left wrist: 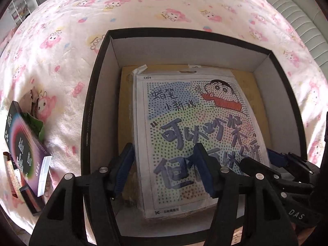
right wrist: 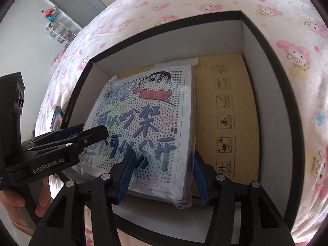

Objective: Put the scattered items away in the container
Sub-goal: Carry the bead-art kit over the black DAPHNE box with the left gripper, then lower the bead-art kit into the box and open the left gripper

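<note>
**Q:** Where do the task's things lie?

**A:** The plastic-wrapped flat packet printed with a cartoon boy and dotted colours (left wrist: 196, 135) lies in the black-rimmed, white-walled cardboard box (left wrist: 92, 106), on a brown cardboard sheet (right wrist: 223, 110). The box stands on the bed with the pink cartoon-print bedspread (left wrist: 143, 10). Outside the box, at nine o'clock in the left wrist view, a dark box with a rainbow swirl (left wrist: 24, 143) and other small items remain scattered, so the task seems unfinished.

**Q:** How are the fingers set?

**A:** The left gripper (left wrist: 164, 168) has its fingers spread over the packet's near edge, pinching nothing. The right gripper (right wrist: 162, 174) is likewise spread, one finger over the packet's face and the other beyond its right edge; whether they touch the packet cannot be told.

**Q:** What could go wrong from here?

**A:** In my judgement, a blue pad (right wrist: 125, 176) may drag on the slippery wrapping as a gripper lifts away, tilting the packet against the wall. The two grippers sit near each other and could collide. A fast reach toward nine o'clock could clip the box rim and shift it.
</note>
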{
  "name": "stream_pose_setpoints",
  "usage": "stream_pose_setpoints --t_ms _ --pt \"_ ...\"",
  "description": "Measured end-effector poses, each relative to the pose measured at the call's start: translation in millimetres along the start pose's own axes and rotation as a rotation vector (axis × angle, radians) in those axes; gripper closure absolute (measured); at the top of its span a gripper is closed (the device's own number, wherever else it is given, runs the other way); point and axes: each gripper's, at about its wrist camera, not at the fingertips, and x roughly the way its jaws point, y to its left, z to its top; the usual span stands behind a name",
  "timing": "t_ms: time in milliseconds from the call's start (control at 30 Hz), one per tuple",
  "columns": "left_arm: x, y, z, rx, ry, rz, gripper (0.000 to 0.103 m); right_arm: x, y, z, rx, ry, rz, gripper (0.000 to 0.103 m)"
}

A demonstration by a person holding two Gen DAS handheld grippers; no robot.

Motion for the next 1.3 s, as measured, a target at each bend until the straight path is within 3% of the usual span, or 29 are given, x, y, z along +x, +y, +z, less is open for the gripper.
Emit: stream_pose_setpoints --t_ms 233,333,367,400,500,700,900,967,1100,1233,1300 --pt "-15.8 5.9 -11.8 -0.017 -0.065 -0.083 0.044 -17.2 -6.7 5.0 0.019 -0.094 -0.092 0.051" --pt "-13.0 4.0 -13.7 -0.027 -0.044 -0.139 0.057 -9.6 -1.0 10.1 0.000 -0.067 -0.187 0.052" --pt "-11.6 2.2 -11.0 -0.040 -0.030 -0.176 0.068 -6.8 0.9 10.7 -0.010 -0.060 -0.221 0.052" --pt "-10.7 -0.4 -9.6 -0.047 -0.019 -0.217 0.072 -6.6 0.2 9.8 0.001 -0.057 -0.226 0.052" --pt "-10.4 -26.6 -5.5 0.025 -0.006 -0.255 0.072 -27.9 -9.9 -0.5 0.094 -0.101 -0.098 0.052" --pt "1.6 -79.2 -4.5 0.139 0.060 -0.321 0.072 -116.2 -22.6 -26.8 0.061 -0.332 -0.029 0.052" --pt "15.8 -132.3 -3.6 0.191 0.156 -0.418 0.072 -117.6 -39.7 -17.8 0.103 -0.319 -0.045 0.052" --pt "22.3 -144.0 -5.0 0.212 0.183 -0.387 0.072 -116.8 -45.5 -17.6 0.112 -0.310 -0.047 0.052" --pt "34.9 -144.9 -5.7 0.193 0.206 -0.255 0.074 -106.2 -46.3 -16.1 0.131 -0.294 -0.049 0.052" --pt "31.7 -133.4 -6.4 0.164 0.187 -0.192 0.074 -97.7 -42.3 -12.8 0.097 -0.281 -0.077 0.051" --pt "30.7 -122.6 -4.9 0.124 0.189 -0.197 0.075 -96.5 -38.2 -10.0 0.085 -0.275 -0.073 0.051"
